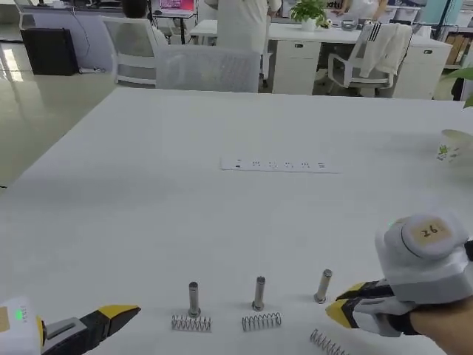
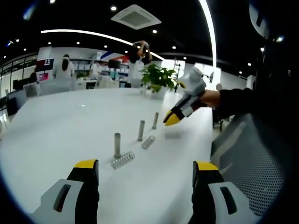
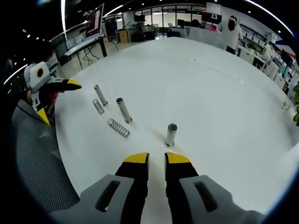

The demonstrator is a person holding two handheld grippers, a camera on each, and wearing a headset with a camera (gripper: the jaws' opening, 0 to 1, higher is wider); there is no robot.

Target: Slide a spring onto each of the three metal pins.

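Done: nothing yet. All three pins are bare.
Pins: the left pin (image 1: pixel 194 297), the middle pin (image 1: pixel 259 293) and the right pin (image 1: pixel 324 285) stand up in a row on the white tabletop (image 1: pixel 222 222), low in the head view.
Springs: each one lies flat on the tabletop, just below its pin in the head view. They are the left spring (image 1: pixel 191 323), the middle spring (image 1: pixel 261 321) and the right spring (image 1: pixel 325 344).
Left gripper (image 2: pixel 145 165): wide and holding nothing. It sits in the lower left corner of the head view, near the left pin.
Right gripper (image 3: pixel 156 156): narrow, with a thin gap, and holding nothing. It sits at the lower right of the head view, just beside the right pin.
Left to do: I think all of it. Each spring must be picked up and slid down onto a pin, three times.
Hard to see: the right spring is cut off by the bottom edge of the head view. I cannot tell if the left spring and middle spring touch their pins or lie just apart from them.
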